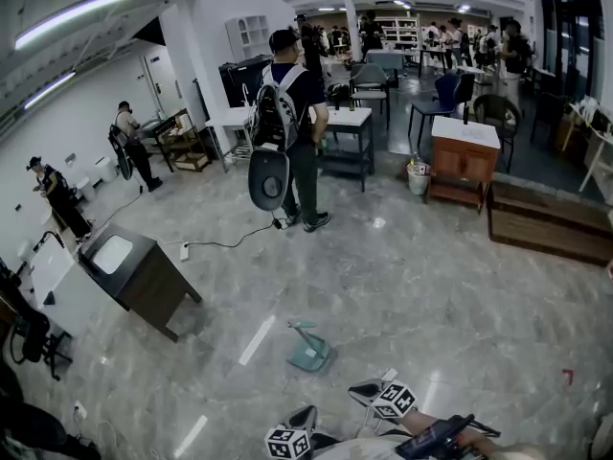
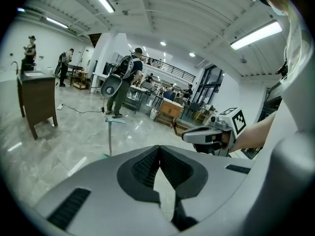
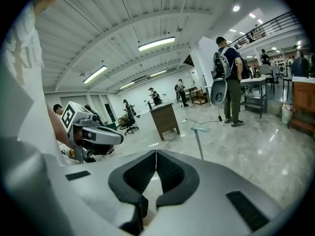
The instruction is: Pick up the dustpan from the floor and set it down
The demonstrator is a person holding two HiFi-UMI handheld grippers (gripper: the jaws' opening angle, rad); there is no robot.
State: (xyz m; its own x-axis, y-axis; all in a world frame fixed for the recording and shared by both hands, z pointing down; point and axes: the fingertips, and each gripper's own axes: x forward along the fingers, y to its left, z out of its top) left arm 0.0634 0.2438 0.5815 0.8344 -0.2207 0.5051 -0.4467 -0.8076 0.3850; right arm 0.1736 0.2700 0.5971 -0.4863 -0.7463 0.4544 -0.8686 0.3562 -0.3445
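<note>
A teal dustpan (image 1: pixel 308 351) rests on the grey marble floor with its long handle standing up. It lies just ahead of both grippers and touches neither. That handle rises left of the jaws in the left gripper view (image 2: pixel 109 137) and right of them in the right gripper view (image 3: pixel 198 142). At the bottom of the head view, my left gripper (image 1: pixel 305 414) and right gripper (image 1: pixel 364 389) sit side by side. The left gripper (image 2: pixel 158 147) is shut with nothing between its pads. My right gripper (image 3: pixel 156 152) is also shut and empty.
A dark cabinet with a white top (image 1: pixel 134 271) stands to the left. A person with a backpack (image 1: pixel 292 113) stands further ahead, and a cable (image 1: pixel 230 242) trails across the floor. A white tape strip (image 1: pixel 257 340) lies beside the dustpan. Wooden furniture (image 1: pixel 463 161) lines the right.
</note>
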